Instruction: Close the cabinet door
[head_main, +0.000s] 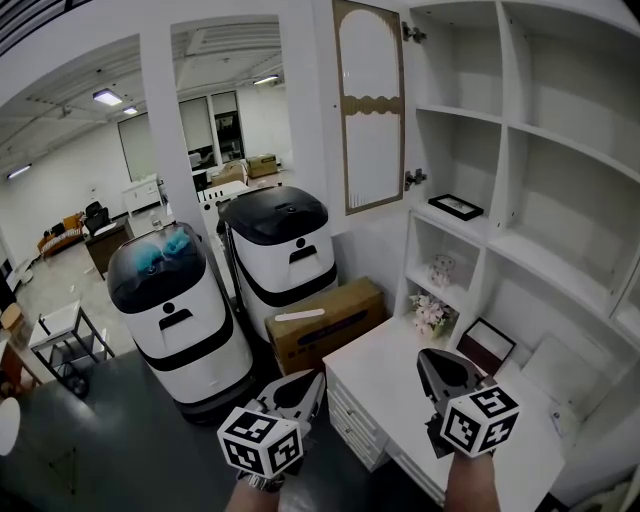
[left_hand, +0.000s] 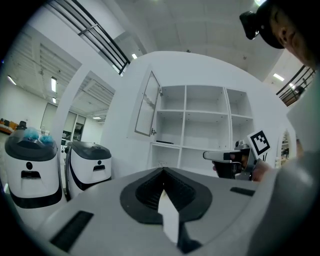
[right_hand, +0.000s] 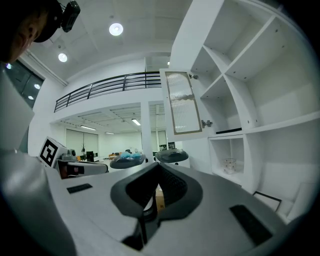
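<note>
The cabinet door (head_main: 368, 105), a tall white-framed panel with a ribbed pane, stands swung open at the left edge of the white shelving unit (head_main: 520, 130). The door also shows in the left gripper view (left_hand: 146, 105) and the right gripper view (right_hand: 182, 102), in both far beyond the jaws. My left gripper (head_main: 316, 379) and right gripper (head_main: 424, 357) are held low, side by side and pointing level, well short of the door. Both are shut with nothing between the jaws. From the left gripper view the right gripper (left_hand: 210, 155) is visible, held in a hand.
A white desk with drawers (head_main: 385, 365) sits right below the grippers. Two white-and-black machines (head_main: 180, 310) (head_main: 280, 245) and a cardboard box (head_main: 325, 322) stand left of it. Picture frames (head_main: 456, 206) and flowers (head_main: 432, 312) sit on the lower shelves.
</note>
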